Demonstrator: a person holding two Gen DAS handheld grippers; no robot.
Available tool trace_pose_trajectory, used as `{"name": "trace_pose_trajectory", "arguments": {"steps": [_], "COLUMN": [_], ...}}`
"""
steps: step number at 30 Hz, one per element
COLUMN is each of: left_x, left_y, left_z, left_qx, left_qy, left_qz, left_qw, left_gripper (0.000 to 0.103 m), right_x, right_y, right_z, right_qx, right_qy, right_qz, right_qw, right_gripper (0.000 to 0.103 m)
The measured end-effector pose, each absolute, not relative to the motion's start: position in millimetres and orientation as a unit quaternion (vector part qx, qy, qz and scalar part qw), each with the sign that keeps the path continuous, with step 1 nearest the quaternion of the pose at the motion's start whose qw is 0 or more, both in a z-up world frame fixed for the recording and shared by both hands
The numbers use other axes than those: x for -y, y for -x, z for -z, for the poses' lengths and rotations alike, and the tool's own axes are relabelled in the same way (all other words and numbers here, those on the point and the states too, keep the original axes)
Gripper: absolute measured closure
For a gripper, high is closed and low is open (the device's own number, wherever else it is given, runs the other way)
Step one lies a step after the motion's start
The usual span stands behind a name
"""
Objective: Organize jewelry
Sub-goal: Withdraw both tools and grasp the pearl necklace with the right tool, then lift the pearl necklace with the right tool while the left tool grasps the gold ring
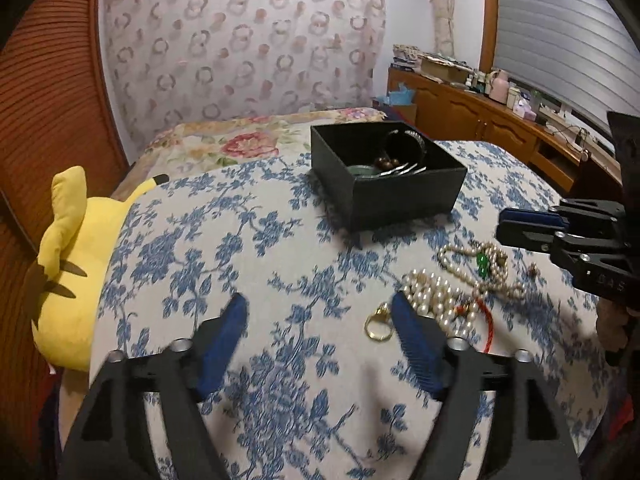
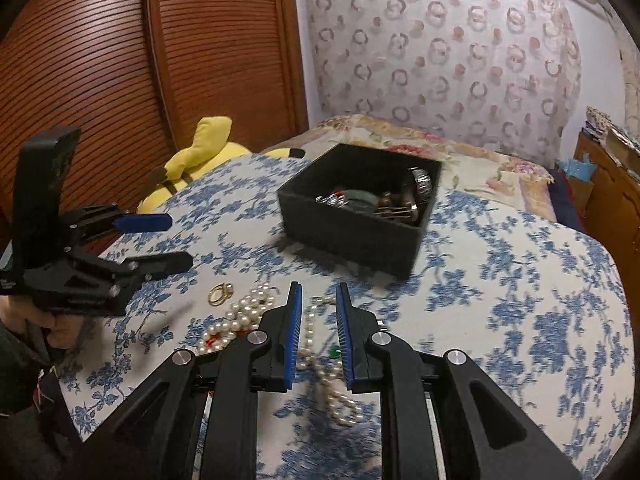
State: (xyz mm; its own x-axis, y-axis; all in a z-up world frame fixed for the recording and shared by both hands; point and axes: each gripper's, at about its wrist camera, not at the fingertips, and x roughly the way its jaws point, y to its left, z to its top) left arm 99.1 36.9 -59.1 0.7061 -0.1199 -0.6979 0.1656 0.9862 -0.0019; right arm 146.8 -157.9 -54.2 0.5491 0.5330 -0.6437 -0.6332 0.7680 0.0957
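Black box [image 2: 356, 236] on the bed [image 1: 240, 240] already holds several pieces; we judge pearl strands [image 1: 436, 296] and gold ring [image 1: 378, 322] remain outside. Left tongs [image 1: 320, 320] gape empty; right tongs [image 2: 318, 300] stand narrowly apart, gripping nothing.

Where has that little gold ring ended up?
The gold ring lies on the blue-flowered bedspread, outside the black box. In the left wrist view it sits just left of the pearl pile, beside the left tool's right finger.

Your box [image 1: 384, 184] on the bed [image 1: 224, 248], bracelets [image 2: 400, 200] in it, pearl strands [image 1: 440, 296] before it, ring [image 1: 378, 322] left of them, plush toy [image 1: 76, 272] at your bed's left edge.
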Motion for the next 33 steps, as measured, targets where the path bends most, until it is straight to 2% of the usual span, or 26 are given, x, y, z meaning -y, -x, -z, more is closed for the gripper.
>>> {"name": "trace_pose_trajectory", "arguments": {"steps": [4, 16, 20, 33], "left_x": [-39, -47, -48, -53], "left_y": [-96, -93, -93, -90], "left_z": [66, 77, 78, 75], "left_qx": [-0.382, -0.4, -0.398, -0.394], "left_qy": [-0.04, -0.036, -0.033, -0.023], "left_qz": [0.074, 0.076, 0.077, 0.076], "left_qw": [0.92, 0.913, 0.913, 0.915], "left_gripper": [0.018, 0.018, 0.018, 0.018], "right_x": [142, 120, 117, 105], "right_y": [-147, -161, -165, -169], "right_z": [61, 79, 81, 83], "right_qx": [-0.35, -0.395, -0.408, -0.433], "right_qy": [0.081, 0.068, 0.06, 0.035], "right_qz": [-0.344, -0.359, -0.359, -0.382], "right_qw": [0.868, 0.843, 0.837, 0.816], "right_gripper": [0.084, 0.083, 0.071, 0.071]}}
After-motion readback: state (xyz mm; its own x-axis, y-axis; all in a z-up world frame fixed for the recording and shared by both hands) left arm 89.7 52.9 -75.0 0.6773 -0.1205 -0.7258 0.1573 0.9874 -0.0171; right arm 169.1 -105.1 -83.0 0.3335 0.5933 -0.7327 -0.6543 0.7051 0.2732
